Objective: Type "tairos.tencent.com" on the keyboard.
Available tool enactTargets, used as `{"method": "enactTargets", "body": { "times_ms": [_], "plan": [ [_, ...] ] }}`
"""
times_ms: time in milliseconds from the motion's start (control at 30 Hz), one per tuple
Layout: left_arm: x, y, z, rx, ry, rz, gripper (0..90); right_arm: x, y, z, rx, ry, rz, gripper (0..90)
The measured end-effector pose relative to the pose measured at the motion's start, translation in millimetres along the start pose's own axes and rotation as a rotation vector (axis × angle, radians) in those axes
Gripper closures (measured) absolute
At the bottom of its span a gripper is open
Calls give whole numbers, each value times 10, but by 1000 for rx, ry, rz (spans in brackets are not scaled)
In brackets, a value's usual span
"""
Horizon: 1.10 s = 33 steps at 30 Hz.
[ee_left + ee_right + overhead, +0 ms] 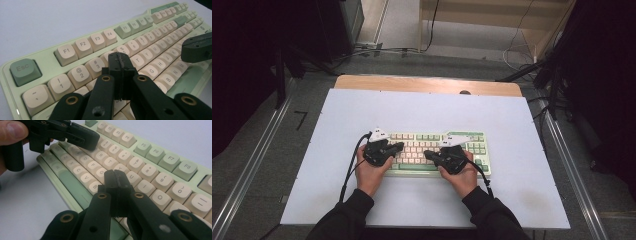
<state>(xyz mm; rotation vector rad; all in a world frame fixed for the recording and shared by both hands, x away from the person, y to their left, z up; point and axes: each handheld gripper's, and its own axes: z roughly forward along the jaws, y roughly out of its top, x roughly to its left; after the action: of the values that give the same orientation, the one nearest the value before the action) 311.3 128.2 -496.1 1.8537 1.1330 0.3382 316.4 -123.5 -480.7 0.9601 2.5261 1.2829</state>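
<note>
A pale green keyboard [472,139] with cream and green keys lies across the middle of the white table top [412,107]. A person's hands hold both grippers over it, their tips pointing at each other. My left gripper [400,146] hovers over the left half. In the left gripper view its jaws [119,58] are pressed together above the number and upper letter rows, with nothing between them. My right gripper [428,154] sits over the middle. In the right gripper view its jaws [115,176] are shut and empty above the H and J keys.
The white board rests on a wooden table [427,84] with bare surface all round the keyboard. Dark stands and cables [522,30] sit on the floor beyond. Metal rails [257,160] run along both sides.
</note>
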Motion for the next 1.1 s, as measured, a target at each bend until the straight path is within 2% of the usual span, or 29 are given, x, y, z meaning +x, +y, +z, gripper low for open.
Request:
{"method": "enactTargets", "body": {
  "times_ms": [367,567,867,1100],
  "plan": [
    [-6,-3,6,3,3,7,900,-1,-2,5,1,0,-1,880],
    [-8,-12,29,23,1,5,900,1,-6,9,2,-1,-2,881],
    [-19,12,-43,-15,2,1,900,-1,-11,13,3,0,-4,880],
    [-36,20,-71,-28,-22,-11,900,-1,-12,11,2,2,-1,880]
  ]
}}
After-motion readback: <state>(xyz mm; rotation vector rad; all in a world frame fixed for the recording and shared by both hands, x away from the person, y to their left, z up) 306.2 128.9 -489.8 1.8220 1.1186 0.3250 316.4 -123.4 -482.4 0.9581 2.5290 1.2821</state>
